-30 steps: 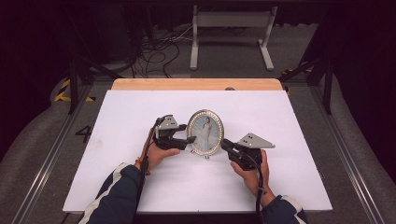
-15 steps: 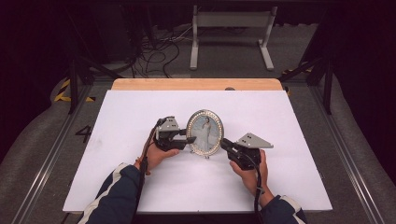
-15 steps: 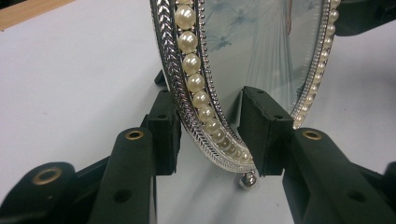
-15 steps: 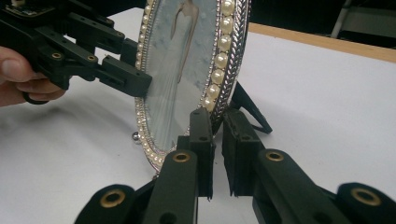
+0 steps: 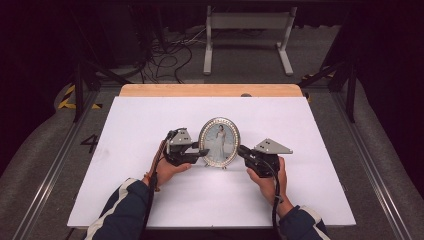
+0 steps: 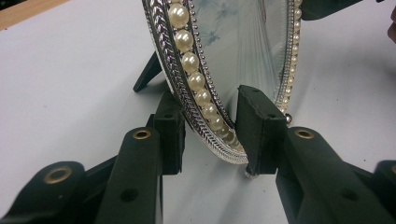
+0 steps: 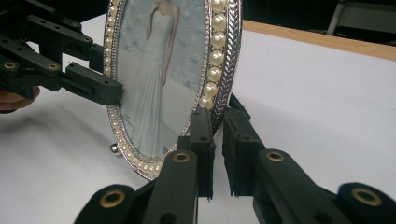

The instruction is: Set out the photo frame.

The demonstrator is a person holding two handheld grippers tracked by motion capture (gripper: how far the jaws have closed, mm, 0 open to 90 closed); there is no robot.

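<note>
the high view shows the oval picture frame (image 5: 219, 142) standing upright near the middle of the white table sheet (image 5: 125, 130), between the left gripper (image 5: 204, 152) and the right gripper (image 5: 241, 151), each coming at one side of its rim. the left gripper view adds what that one lacks: a row of round cream pearls (image 6: 192, 79) set in a silver braided band, a dark prop leg (image 6: 148, 72) slanting down behind, and a small ball foot (image 6: 288, 119) on the sheet. there the rim's lower edge runs between the two black jaws, which have just been closing; the far jaw lies against the back, while a sliver of glass shows before the near one, so they are not yet pinching. the right gripper view shows the printed figure in a pale gown under smooth glass. its jaws stand almost together with the rim's lower edge nipped between the matte black pads (image 7: 201, 140), pinching the frame. beyond the frame in that view the left gripper's jaw reaches the opposite rim. bare sheet lies open all around the frame, with the wooden table edge (image 5: 210, 90) well behind it.
</note>
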